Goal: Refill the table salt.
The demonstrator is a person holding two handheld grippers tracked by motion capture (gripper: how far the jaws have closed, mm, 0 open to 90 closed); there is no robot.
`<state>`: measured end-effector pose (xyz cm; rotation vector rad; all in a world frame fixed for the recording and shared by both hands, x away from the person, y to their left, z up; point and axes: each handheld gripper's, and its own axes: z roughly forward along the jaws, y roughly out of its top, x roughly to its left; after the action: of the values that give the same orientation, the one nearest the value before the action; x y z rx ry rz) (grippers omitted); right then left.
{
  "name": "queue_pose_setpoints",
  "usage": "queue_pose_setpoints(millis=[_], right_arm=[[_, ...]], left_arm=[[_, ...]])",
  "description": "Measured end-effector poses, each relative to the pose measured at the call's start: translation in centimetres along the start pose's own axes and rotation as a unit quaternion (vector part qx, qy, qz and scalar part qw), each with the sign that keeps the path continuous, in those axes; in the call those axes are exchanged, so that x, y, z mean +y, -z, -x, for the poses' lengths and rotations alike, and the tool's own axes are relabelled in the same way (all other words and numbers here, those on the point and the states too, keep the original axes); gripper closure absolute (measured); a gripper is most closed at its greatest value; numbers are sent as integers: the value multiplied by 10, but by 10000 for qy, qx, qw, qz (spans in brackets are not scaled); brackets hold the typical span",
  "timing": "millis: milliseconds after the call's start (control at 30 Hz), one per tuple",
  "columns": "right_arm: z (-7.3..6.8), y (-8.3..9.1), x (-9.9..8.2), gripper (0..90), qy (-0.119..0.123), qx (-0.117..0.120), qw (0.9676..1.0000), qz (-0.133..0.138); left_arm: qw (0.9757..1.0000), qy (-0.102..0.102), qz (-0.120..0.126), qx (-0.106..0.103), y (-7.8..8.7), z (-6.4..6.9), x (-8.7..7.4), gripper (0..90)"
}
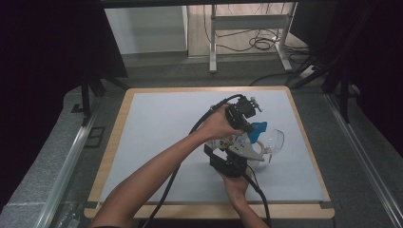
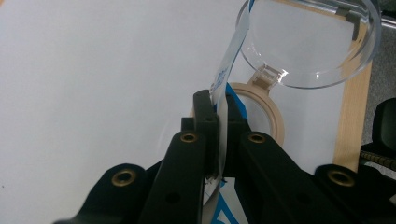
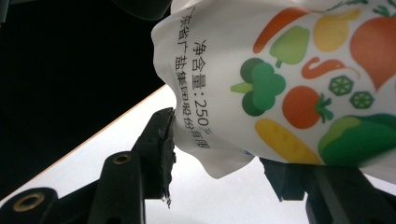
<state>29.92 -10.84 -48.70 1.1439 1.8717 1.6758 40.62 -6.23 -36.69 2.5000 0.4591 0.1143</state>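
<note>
A white pouch [image 3: 289, 70] printed with vegetables and black lettering hangs between my two grippers above the table. My left gripper [image 2: 217, 105] is shut on the pouch's thin blue-and-white edge [image 2: 229, 56], which stands up between its jaws. In the high view this gripper [image 1: 251, 127] reaches in from the left, over the blue part of the pouch [image 1: 259, 129]. My right gripper [image 3: 219, 149] has the pouch's lower corner between its jaws, with the left pad against it. Just beyond lies a clear jar with a beige rim [image 2: 261, 112] and an open hinged lid [image 2: 308, 42].
A white mat [image 1: 157, 133] covers the wooden table [image 1: 114, 142]. The clear jar [image 1: 273, 140] sits right of centre, near the right edge. Black cables [image 1: 166, 190] trail from both grippers toward the front edge. A desk frame and floor cables [image 1: 256, 42] stand beyond the table.
</note>
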Motion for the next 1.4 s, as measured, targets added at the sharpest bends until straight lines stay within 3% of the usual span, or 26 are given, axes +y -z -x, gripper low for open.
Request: queue_pose_setpoints(millis=[1400], right_arm=[[-2, 1, 0, 491, 10, 0, 10000, 53]], left_arm=[[10000, -39, -28, 10, 0, 3, 1, 900]])
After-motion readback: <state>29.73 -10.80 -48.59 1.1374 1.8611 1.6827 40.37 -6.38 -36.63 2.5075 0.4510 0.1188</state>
